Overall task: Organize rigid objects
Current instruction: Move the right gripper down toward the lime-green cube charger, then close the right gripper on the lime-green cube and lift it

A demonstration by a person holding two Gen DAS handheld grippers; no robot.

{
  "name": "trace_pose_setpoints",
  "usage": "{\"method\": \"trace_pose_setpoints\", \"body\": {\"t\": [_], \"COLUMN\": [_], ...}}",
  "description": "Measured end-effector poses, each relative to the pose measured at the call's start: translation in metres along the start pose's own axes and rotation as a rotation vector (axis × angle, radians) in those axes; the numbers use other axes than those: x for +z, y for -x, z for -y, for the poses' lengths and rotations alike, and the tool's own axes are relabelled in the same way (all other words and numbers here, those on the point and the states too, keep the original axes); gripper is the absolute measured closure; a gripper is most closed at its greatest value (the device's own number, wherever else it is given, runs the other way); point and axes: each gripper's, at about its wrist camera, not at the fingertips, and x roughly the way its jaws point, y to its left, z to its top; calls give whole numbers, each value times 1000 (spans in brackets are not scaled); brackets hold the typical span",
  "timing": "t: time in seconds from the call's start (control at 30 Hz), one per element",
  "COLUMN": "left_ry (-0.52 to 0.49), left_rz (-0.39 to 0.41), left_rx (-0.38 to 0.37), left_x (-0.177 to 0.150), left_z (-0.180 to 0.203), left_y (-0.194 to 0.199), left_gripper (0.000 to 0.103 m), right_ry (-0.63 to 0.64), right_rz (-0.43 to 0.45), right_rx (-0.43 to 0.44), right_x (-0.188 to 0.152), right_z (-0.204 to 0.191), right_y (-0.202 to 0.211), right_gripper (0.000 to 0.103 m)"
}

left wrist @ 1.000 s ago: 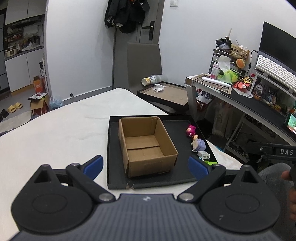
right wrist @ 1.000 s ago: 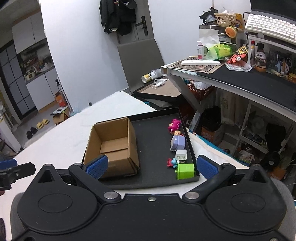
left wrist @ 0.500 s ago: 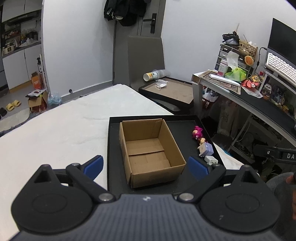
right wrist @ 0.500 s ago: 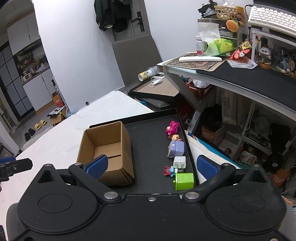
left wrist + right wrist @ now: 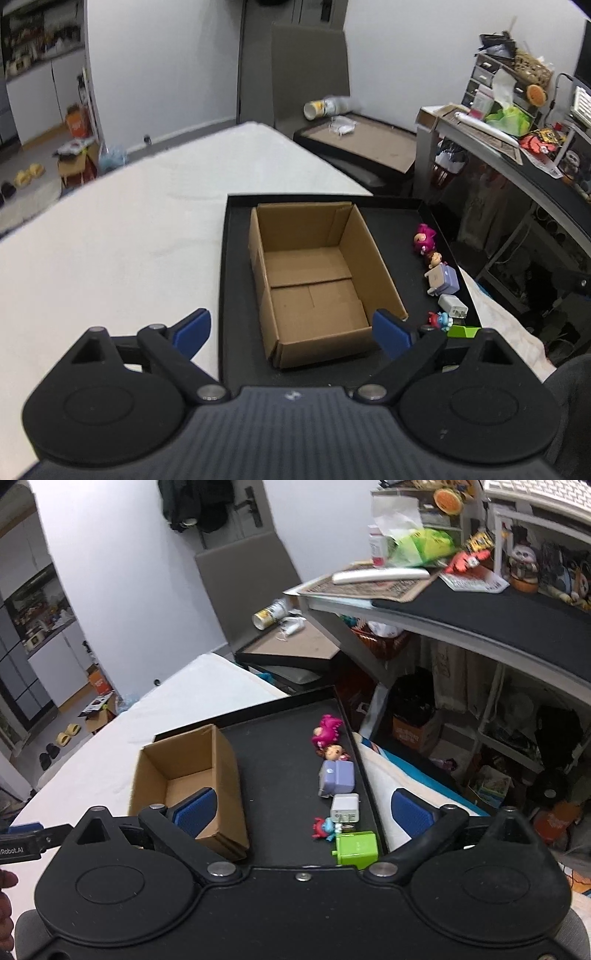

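Black tray (image 5: 391, 218) on a white table (image 5: 129, 229), holding an open, empty cardboard box (image 5: 314, 280) at left. Along the tray's right edge, a row of small objects: pink figure (image 5: 327, 729), doll (image 5: 334, 754), lilac block (image 5: 338, 777), white charger (image 5: 345, 806), blue-red toy (image 5: 325, 828), green cube (image 5: 356, 849). Left gripper (image 5: 291, 334) and right gripper (image 5: 303, 814) both spread wide, holding nothing, above the tray's near edge

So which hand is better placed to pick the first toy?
Probably right: the right tongs, open, frame the green block and the toy row. The left tongs, also open, face the cardboard box.
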Motion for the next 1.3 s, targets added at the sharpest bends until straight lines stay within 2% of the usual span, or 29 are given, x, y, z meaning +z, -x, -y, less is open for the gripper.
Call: {"method": "trace_pose_setpoints", "body": {"t": [0.13, 0.23, 0.3, 0.47, 0.63, 0.73, 0.9, 1.3], "left_ry": [26, 46, 61, 106, 124, 137, 144, 142], "left_rz": [-43, -71, -104, -154, -207, -227, -292, -332], "left_rx": [27, 31, 29, 31, 26, 19, 6, -6], "left_x": [4, 8, 9, 12, 13, 16, 16, 14], "left_z": [-4, -9, -13, -18, -25, -29, -33, -37], "left_y": [-19, -32, -44, -70, -91, -102, -125, -153], "left_gripper": [15, 23, 30, 41, 53, 56, 62, 75], "right_ry": [-44, -60, -70, -102, -155, -165, -127, -31], "right_rz": [-45, -63, -85, -161, -257, -314, -388, -526], "right_rx": [-6, 1, -3, -24, -31, -53, -101, -213], "right_x": [0, 0, 1, -5, -12, -12, -11, -19], "right_z": [9, 13, 15, 20, 25, 25, 23, 16], "right_y": [-16, -26, -34, -60, -83, -97, -124, -178], "right_gripper": [12, 14, 21, 28, 30, 33, 34, 41]}}
